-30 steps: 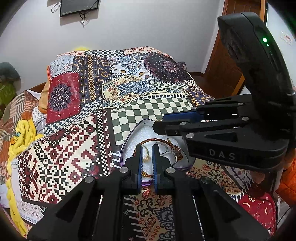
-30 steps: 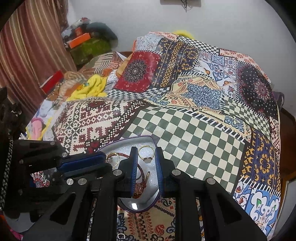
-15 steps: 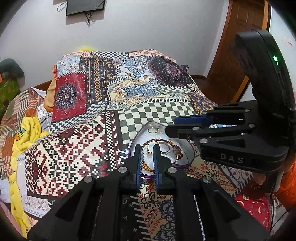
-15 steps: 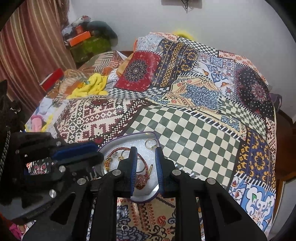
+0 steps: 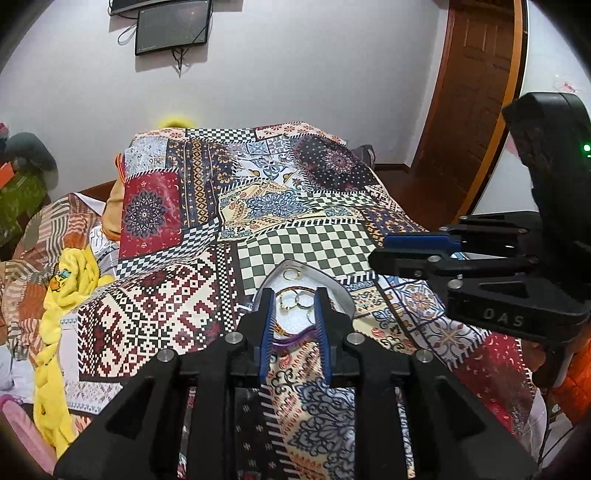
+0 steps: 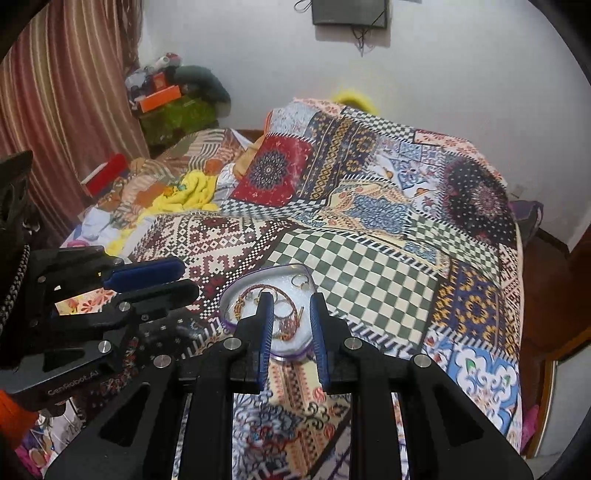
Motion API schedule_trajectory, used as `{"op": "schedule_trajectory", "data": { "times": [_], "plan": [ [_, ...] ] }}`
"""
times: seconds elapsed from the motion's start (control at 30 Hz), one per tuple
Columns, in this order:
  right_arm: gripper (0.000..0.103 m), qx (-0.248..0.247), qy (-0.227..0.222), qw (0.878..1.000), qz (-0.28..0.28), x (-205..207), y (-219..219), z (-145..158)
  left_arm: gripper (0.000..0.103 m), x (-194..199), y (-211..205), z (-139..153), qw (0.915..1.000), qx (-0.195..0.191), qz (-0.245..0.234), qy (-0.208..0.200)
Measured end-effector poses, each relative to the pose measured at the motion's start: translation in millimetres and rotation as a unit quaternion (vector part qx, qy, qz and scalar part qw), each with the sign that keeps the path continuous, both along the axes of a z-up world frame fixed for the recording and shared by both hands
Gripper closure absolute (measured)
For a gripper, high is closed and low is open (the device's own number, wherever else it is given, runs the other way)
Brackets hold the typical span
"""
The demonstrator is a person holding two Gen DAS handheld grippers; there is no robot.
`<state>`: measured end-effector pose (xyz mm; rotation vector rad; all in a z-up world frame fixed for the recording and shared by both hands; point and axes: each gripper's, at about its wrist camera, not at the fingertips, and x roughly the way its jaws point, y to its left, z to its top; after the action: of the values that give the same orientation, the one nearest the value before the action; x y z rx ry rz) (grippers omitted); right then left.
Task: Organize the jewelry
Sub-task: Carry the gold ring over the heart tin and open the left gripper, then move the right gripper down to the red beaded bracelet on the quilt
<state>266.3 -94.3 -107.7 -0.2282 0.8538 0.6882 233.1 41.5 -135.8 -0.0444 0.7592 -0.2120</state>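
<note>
Shallow heart-shaped dish with a purple rim point(image 5: 343, 295), holding gold rings and a reddish beaded bracelet, lies on the patchwork bed cover point(image 5: 177, 306) at lower centre of both views, straight ahead of and below both tools. Left tool point(image 5: 293, 295) empty, jaws just widened to a modest gap. Right tool point(image 6: 291, 301) empty, gap narrow. Neither clearly nearer.

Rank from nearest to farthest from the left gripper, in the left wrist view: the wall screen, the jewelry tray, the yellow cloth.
From the left gripper:
1. Jewelry tray, just past the jaws.
2. Yellow cloth, lower left on the bed.
3. Wall screen, high on the far wall.
</note>
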Motion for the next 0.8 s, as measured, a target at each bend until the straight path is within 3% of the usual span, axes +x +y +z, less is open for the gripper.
{"op": "schedule_trajectory", "data": {
  "times": [0.33, 0.53, 0.8],
  "plan": [
    [0.084, 0.005, 0.002, 0.999, -0.031, -27, -32, 2, 0.070, -27, -16, 2, 0.9999, 0.004, -0.006, 0.010],
    [0.081, -0.007, 0.008, 0.999, -0.052, -40, -49, -9, 0.069, -32, -29, -15, 0.9989, -0.005, -0.017, 0.043],
    [0.067, -0.013, 0.013, 0.997, -0.070, -51, -66, -23, 0.069, -31, -55, -50, 0.9943, -0.007, -0.051, 0.093]
  ]
}}
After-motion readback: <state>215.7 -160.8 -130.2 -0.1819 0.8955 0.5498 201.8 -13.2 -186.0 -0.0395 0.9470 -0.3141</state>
